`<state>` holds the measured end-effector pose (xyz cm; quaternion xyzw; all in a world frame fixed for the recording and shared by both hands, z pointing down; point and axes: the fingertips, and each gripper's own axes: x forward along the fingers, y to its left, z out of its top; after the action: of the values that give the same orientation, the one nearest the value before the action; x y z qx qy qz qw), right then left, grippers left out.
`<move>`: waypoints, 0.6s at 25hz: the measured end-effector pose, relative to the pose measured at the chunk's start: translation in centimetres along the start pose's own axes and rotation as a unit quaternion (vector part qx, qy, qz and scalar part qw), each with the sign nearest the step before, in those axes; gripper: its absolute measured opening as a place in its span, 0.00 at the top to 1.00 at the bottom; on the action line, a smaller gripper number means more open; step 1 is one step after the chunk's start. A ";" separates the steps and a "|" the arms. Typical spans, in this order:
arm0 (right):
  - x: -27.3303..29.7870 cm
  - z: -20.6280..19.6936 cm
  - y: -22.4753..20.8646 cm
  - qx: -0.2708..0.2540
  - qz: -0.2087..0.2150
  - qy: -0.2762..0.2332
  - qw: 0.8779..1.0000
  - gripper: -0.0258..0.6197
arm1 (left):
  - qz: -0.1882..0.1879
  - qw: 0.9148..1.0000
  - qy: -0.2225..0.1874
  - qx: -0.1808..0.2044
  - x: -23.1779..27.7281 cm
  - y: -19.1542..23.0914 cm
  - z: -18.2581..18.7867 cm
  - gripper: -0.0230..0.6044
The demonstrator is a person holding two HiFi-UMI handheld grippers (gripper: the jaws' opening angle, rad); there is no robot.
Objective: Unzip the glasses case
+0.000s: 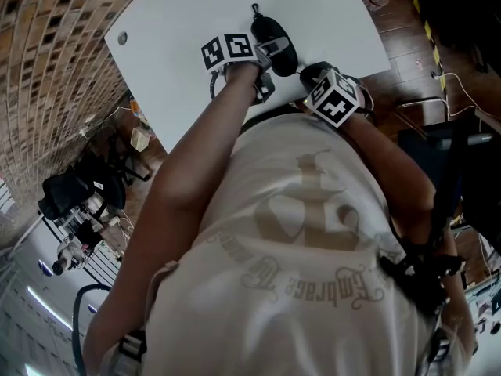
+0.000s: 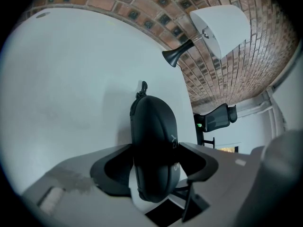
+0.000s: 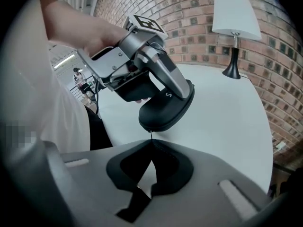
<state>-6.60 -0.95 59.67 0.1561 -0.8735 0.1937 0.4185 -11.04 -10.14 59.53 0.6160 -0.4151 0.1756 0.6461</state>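
The black glasses case sits lengthwise between the jaws of my left gripper, which is shut on its sides. Its looped cord end points away over the white table. In the right gripper view the case hangs just above the tabletop in the left gripper. My right gripper is shut, its tips pinching the thin zipper pull at the case's near end. In the head view the case lies between the left gripper and the right gripper.
A black-stemmed lamp with a white shade stands at the table's far end by the brick wall. A black office chair is beyond the table edge. Cables and gear lie on the floor to the left.
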 end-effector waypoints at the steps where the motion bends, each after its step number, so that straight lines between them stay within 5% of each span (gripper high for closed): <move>1: 0.0 0.0 0.0 -0.002 -0.001 0.000 1.000 0.95 | 0.000 1.000 0.000 0.001 0.0 0.0 0.0 0.45; 15: -0.6 -0.4 -0.4 -0.012 -0.007 0.004 1.000 0.95 | 0.015 0.994 0.063 0.083 0.1 -0.5 -1.7 0.45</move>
<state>-5.83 -1.01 59.55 0.1563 -0.8729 0.1813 0.4252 -10.04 -8.65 59.44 0.6487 -0.3668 0.2574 0.6151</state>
